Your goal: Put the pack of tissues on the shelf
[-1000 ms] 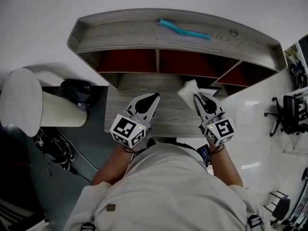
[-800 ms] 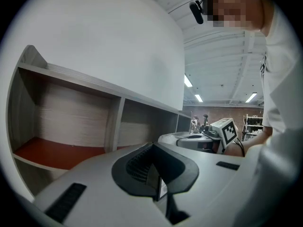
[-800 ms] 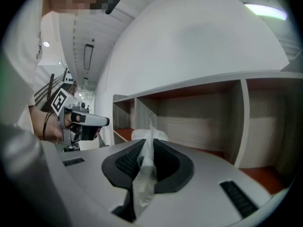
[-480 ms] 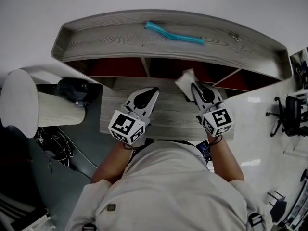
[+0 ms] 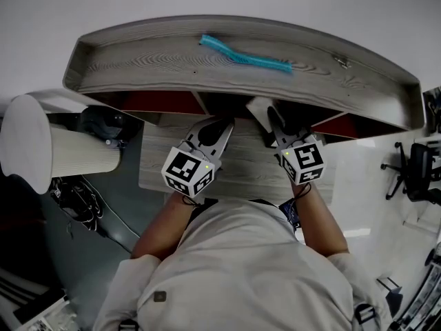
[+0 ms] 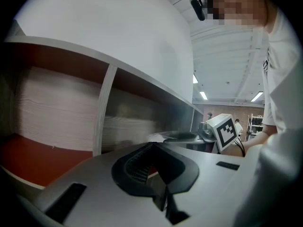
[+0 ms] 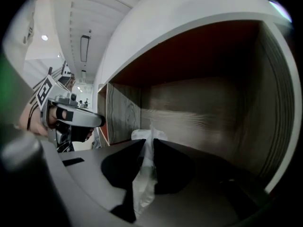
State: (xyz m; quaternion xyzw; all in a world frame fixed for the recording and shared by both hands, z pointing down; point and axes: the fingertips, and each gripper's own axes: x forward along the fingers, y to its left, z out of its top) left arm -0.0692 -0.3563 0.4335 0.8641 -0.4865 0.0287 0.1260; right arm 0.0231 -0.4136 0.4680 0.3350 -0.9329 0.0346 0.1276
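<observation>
The pack of tissues (image 7: 146, 174), white in clear wrap, is pinched between the jaws of my right gripper (image 7: 147, 143), and its top edge sticks out past the tips. In the head view the pack (image 5: 258, 108) is half hidden under the top board of the grey wooden shelf (image 5: 138, 64). The right gripper (image 5: 275, 119) reaches into a compartment with a red ceiling and a wood back wall (image 7: 199, 112). My left gripper (image 5: 217, 126) hovers beside it, shut and empty, its tips (image 6: 152, 148) pointing at the neighbouring compartments.
A turquoise strip (image 5: 244, 57) lies on the shelf's top. A divider panel (image 7: 118, 117) stands just left of the pack. The lower board (image 5: 158, 164) runs beneath both grippers. A white cylinder (image 5: 41, 154) stands at the left, an office chair (image 5: 413, 171) at the right.
Both grippers have moved forward to the shelf. The tissue pack has gone from in front of the compartments to under the top board.
</observation>
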